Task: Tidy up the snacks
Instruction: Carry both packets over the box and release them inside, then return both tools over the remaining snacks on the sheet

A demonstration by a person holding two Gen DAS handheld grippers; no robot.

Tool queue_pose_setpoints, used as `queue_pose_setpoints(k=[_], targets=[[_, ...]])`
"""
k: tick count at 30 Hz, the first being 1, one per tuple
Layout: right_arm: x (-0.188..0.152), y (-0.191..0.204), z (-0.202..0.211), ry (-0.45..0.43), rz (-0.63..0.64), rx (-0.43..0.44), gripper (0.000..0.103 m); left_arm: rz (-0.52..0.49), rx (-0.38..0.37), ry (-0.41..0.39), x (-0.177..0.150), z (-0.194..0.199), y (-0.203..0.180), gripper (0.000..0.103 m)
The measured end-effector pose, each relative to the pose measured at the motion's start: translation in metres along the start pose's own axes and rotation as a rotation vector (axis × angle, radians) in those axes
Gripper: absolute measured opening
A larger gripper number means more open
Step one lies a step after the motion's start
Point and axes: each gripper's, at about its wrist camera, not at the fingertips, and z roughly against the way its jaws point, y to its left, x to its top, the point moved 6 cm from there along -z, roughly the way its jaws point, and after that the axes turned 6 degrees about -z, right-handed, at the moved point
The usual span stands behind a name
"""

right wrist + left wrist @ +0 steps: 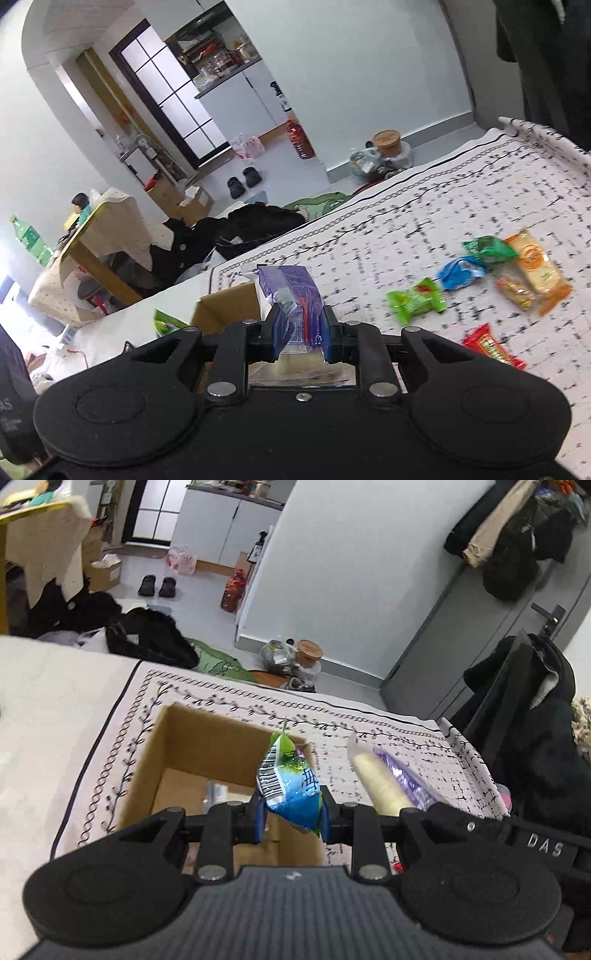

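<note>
The left hand-held gripper (291,814) pinches a light, crinkly blue-green snack packet (288,782) at mid-frame, above the cardboard box (147,760). The right hand-held gripper (300,334) clamps a purple wafer pack (291,295); slippery film, fragile contents, so hold mid-body.

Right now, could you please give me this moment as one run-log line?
left gripper: shut on blue-green snack packet | right gripper: shut on purple wafer pack | cardboard box: open, below | loose snacks: on bedsheet
</note>
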Motion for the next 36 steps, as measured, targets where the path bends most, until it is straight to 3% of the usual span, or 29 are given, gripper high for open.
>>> queue_pose_setpoints(k=[6,9,12,15,17,23,29,36], targets=[[-0.008,0.017,-0.010,0.014,0.013,0.013,0.020,0.032,0.040,0.032,-0.006,-0.001,0.020,0.033],[-0.014,0.022,-0.015,0.027,0.012,0.011,0.020,0.048,0.060,0.032,-0.008,0.000,0.030,0.048],[-0.021,0.028,-0.019,0.047,0.016,0.008,0.021,0.053,0.075,0.016,-0.010,0.006,0.038,0.056],[-0.028,0.033,-0.023,0.088,0.028,0.010,0.032,0.059,0.078,0.012,-0.012,0.010,0.044,0.059],[-0.028,0.033,-0.021,0.083,0.026,-0.001,0.053,0.067,0.083,0.018,-0.015,0.010,0.047,0.061],[-0.019,0.023,-0.002,0.031,0.068,-0.057,0.085,0.050,0.095,0.022,-0.017,0.011,0.044,0.077],[-0.014,-0.014,0.012,0.027,0.072,-0.161,0.090,0.012,0.064,0.039,-0.019,0.010,0.028,0.087],[-0.015,-0.047,0.034,0.036,0.063,-0.217,0.094,-0.071,0.012,0.076,-0.030,0.002,-0.009,0.088]])
